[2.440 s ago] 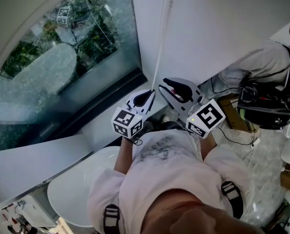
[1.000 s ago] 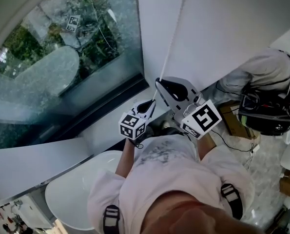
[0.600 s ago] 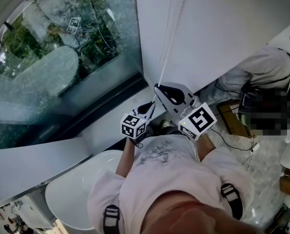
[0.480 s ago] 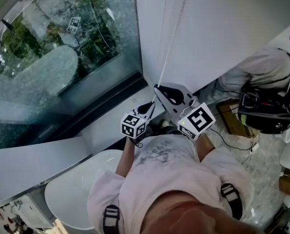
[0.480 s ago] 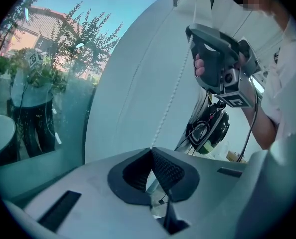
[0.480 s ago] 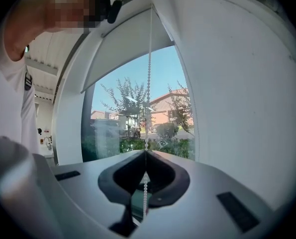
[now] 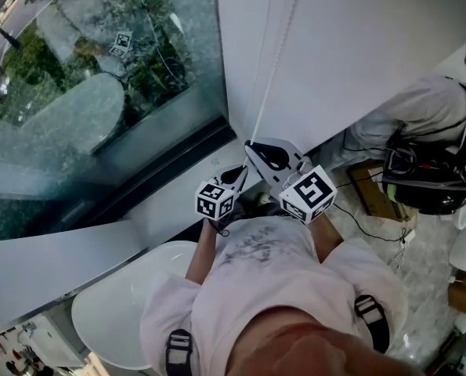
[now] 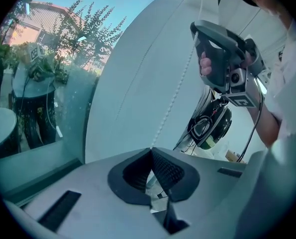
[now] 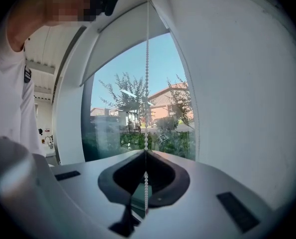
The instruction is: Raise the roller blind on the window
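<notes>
In the head view a white bead chain [image 7: 273,61] hangs down the white wall beside the window [image 7: 99,108]. My right gripper [image 7: 253,146] is shut on the chain, just above my left gripper [image 7: 240,172]. The right gripper view shows the chain [image 9: 147,83] running straight up from my closed right gripper [image 9: 146,152], with a short length dangling below. The roller blind [image 9: 123,39] covers only the top of the glass. In the left gripper view my left gripper [image 8: 151,150] is shut where the chain [image 8: 175,96] ends, and the right gripper [image 8: 215,59] is above it.
A person in a light shirt [image 7: 420,108] with black gear sits at the right. A white round tabletop [image 7: 111,312] is below left, under the white sill [image 7: 170,202]. Cables and boxes [image 7: 373,182] lie on the floor at right.
Both grippers have sunk together along the wall, still closed on the chain. In the head view the right gripper's cube has slid down and left, toward the left gripper.
</notes>
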Motion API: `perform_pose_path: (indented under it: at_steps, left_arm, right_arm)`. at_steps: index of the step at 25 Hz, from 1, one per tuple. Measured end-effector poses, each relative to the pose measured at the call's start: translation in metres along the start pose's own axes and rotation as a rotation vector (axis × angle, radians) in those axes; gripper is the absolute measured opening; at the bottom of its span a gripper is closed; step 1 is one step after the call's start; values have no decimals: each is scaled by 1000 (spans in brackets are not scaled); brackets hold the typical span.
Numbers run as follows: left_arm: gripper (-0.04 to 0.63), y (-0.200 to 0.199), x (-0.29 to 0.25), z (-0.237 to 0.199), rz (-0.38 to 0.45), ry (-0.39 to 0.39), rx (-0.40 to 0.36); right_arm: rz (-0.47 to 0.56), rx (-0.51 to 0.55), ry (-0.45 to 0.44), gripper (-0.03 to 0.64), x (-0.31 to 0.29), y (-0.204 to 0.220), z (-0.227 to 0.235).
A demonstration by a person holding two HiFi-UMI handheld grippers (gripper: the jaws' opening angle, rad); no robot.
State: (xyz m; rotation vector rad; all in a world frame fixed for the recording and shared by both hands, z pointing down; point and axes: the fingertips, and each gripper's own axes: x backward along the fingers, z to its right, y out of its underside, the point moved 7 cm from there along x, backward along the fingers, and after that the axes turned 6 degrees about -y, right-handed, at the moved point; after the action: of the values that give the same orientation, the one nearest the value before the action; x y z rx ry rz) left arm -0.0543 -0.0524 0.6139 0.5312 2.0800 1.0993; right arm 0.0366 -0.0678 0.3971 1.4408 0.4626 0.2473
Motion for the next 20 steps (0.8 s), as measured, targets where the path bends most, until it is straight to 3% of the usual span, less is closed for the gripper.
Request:
perform_pose_path:
  at_steps: [12, 20]
  left_arm:
    - [8, 22, -11, -7, -68, -11, 30]
    - [9, 16, -1, -1, -56, -34, -46]
  right_arm:
    - [-64, -41, 6, 61, -1, 27, 3]
    - [-52, -36, 7, 61, 3, 26, 6]
